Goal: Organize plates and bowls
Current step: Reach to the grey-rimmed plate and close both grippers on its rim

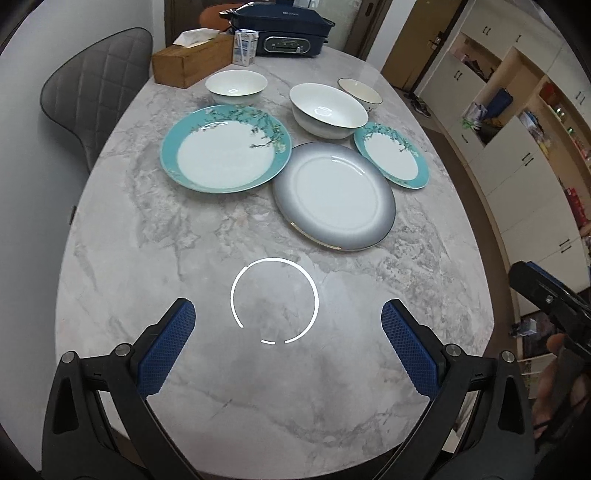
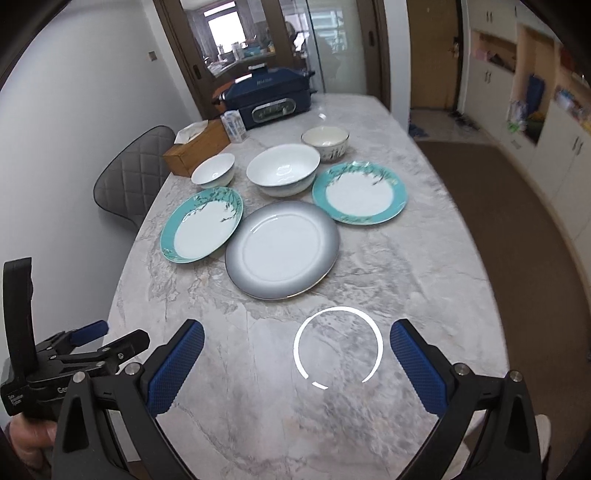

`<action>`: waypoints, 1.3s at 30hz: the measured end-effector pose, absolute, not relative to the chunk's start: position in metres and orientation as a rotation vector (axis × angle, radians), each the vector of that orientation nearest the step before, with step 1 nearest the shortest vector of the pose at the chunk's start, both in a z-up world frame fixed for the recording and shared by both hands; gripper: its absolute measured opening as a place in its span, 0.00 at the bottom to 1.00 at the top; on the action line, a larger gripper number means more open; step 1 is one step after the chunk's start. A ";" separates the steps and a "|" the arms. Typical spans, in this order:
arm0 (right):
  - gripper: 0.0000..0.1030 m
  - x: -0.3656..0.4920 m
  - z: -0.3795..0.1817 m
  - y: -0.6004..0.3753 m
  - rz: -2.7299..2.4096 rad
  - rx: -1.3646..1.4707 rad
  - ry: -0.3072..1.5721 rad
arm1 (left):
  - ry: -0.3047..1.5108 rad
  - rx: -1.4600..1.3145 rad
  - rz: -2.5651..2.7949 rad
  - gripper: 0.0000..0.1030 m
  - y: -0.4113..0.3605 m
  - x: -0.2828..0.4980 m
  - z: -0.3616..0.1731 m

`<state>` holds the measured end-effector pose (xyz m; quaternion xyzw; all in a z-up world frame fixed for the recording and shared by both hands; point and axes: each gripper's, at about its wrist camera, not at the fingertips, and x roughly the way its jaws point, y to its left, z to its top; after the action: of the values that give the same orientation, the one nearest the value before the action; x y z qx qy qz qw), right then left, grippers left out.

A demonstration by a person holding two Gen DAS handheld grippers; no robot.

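Note:
On the marble table (image 1: pixel 147 266) lie a large teal-rimmed plate (image 1: pixel 225 153), a grey-rimmed plate (image 1: pixel 334 194) and a smaller teal-rimmed plate (image 1: pixel 391 155). Behind them stand a small white bowl (image 1: pixel 236 86), a large white bowl (image 1: pixel 327 110) and a dark-rimmed bowl (image 1: pixel 360 92). My left gripper (image 1: pixel 288 347) is open and empty above the near table, well short of the plates. My right gripper (image 2: pixel 297 365) is open and empty too, near the table's front; the grey-rimmed plate (image 2: pixel 282 249) lies ahead of it. The left gripper also shows in the right wrist view (image 2: pixel 107 336).
At the far end stand a wooden tissue box (image 1: pixel 188 62), a small carton (image 1: pixel 244 47) and a dark blue electric cooker (image 1: pixel 284 31). A grey chair (image 1: pixel 96 96) stands at the table's left side. Cabinets and shelves (image 1: pixel 517 129) line the right wall.

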<state>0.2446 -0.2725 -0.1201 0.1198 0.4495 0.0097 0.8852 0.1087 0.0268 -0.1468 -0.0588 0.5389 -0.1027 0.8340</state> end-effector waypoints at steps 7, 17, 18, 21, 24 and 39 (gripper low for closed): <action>0.95 0.338 -0.182 -0.335 0.142 0.404 0.999 | 1.216 -0.279 -0.191 0.95 0.023 0.188 -0.213; 0.65 0.425 -0.245 -0.364 0.254 0.480 1.113 | 1.289 -0.317 -0.138 0.91 0.012 0.256 -0.281; 0.63 0.430 -0.250 -0.364 0.267 0.490 1.129 | 1.312 -0.298 -0.138 0.90 0.008 0.262 -0.285; 0.61 0.440 -0.262 -0.363 0.286 0.496 1.154 | 1.404 -0.242 -0.115 0.87 -0.002 0.276 -0.299; 0.61 0.446 -0.270 -0.361 0.305 0.499 1.173 | 1.437 -0.266 -0.141 0.69 -0.007 0.289 -0.313; 0.52 0.464 -0.294 -0.365 0.379 0.540 1.201 | 1.443 -0.436 -0.203 0.41 -0.018 0.333 -0.327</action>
<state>0.4635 -0.3649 -0.2935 0.2493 0.5546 0.1749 0.7744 0.3335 -0.0183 -0.3271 -0.1975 0.6539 -0.0920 0.7245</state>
